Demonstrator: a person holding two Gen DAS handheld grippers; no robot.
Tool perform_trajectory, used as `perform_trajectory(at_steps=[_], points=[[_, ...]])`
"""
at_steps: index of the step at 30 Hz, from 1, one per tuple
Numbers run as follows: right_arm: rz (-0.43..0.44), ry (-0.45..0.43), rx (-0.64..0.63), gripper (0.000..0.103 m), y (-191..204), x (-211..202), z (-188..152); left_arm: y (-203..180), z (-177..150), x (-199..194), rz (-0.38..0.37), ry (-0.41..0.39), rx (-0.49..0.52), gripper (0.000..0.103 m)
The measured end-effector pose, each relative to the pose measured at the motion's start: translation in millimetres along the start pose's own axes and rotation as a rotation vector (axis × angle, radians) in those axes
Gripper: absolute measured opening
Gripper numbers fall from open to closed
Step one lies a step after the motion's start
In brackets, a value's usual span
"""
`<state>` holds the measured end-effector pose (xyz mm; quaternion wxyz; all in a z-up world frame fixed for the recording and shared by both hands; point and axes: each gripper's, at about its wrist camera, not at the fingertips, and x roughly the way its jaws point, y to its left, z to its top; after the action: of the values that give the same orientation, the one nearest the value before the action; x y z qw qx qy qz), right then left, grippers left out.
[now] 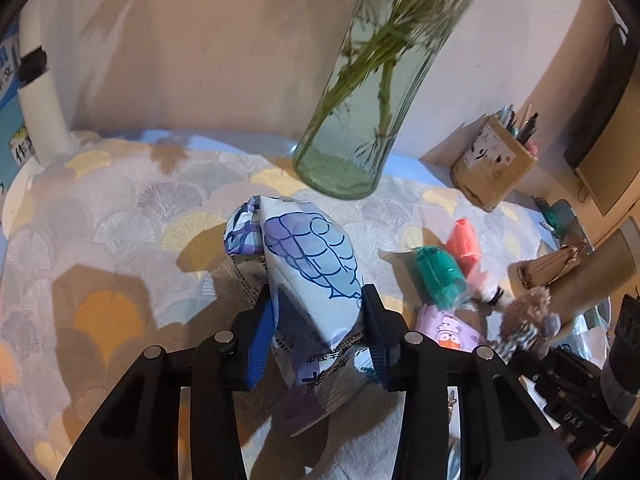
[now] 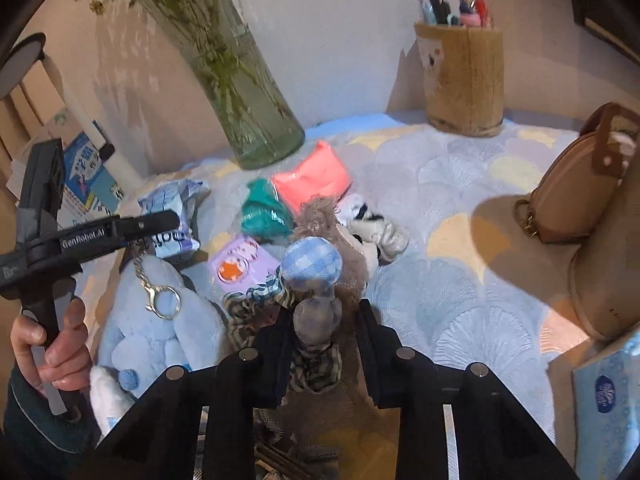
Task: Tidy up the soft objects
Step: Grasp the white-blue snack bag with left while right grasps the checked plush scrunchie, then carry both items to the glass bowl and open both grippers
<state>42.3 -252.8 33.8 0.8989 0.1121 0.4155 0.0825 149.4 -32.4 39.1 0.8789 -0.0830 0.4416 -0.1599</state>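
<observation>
Left gripper point(image 1: 318, 334) is clamped on a soft tissue pack point(image 1: 310, 276), white plastic w/ blue-purple line print, held up off the tablecloth point(image 1: 120, 220). Pack bulges above the fingers point(image 1: 262, 340) and creases where they pinch; its lower end is partly hidden behind the jaws, printed text only partly legible. In the right wrist view the same pack point(image 2: 176, 216) shows beyond the left gripper's black arm, half covered by it.

Right gripper point(image 2: 320, 334) is closed narrow on a plush toy point(image 2: 320, 280): grey-brown fuzzy body, blue checked fabric ball, striped scarf. Which limb is pinched is hard to tell; the lower body is cut off behind the gripper frame.

Just beside it, touching or nearly so: pale blue plush point(image 2: 160, 320) w/ metal keyring clasp, partly hidden by the person's hand point(image 2: 52, 340) on the left gripper's handle. Behind the toy a lilac pack point(image 2: 240, 264) w/ cartoon print, a teal crinkly pack point(image 2: 264, 212), a coral-pink smooth pack point(image 2: 316, 180), and a black-white striped soft item point(image 2: 376, 232), mostly hidden.

Farther back: ribbed glass vase point(image 2: 256, 112) w/ green stems, top cut off; burlap-wrapped pen holder point(image 2: 464, 80). Right edge: tan leather-look bag point(image 2: 572, 200), beige box and blue tissue pack point(image 2: 612, 400), both cropped. Cloth has fan-shell pattern in grey, yellow, orange.
</observation>
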Motion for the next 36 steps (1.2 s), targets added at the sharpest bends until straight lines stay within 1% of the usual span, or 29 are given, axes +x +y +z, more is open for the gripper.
perform_trajectory(at_steps=[4,8,12,14,16,19,23,26,30,33,36], points=[[-0.021,-0.067,-0.009,0.029,1,-24,7,-5,2,-22,-0.010,-0.051,0.006,0.039],[-0.023,-0.118,-0.017,0.029,4,-53,11,-20,2,-55,-0.029,-0.108,0.030,0.039],[-0.018,-0.145,-0.023,0.029,6,-79,9,-46,-7,-80,-0.050,-0.133,0.073,0.039],[-0.015,-0.144,-0.020,0.029,6,-92,6,-61,-14,-89,-0.064,-0.134,0.096,0.039],[-0.020,-0.138,-0.019,0.029,3,-105,1,-79,-22,-96,-0.093,-0.131,0.119,0.039],[-0.041,-0.134,-0.017,0.029,-1,-128,-9,-110,-35,-103,-0.149,-0.118,0.151,0.039],[-0.085,-0.133,-0.015,0.029,-15,-164,-22,-160,-52,-111,-0.224,-0.107,0.215,0.039],[-0.126,-0.146,-0.007,0.029,-30,-194,-33,-202,-64,-116,-0.267,-0.106,0.284,0.039],[-0.170,-0.179,0.034,0.029,-63,-230,-44,-259,-80,-119,-0.321,-0.092,0.376,0.039],[-0.187,-0.199,0.083,0.029,-92,-254,-50,-298,-87,-114,-0.342,-0.079,0.436,0.039],[-0.229,-0.226,0.118,0.029,-123,-275,-51,-335,-93,-106,-0.355,-0.067,0.488,0.039]])
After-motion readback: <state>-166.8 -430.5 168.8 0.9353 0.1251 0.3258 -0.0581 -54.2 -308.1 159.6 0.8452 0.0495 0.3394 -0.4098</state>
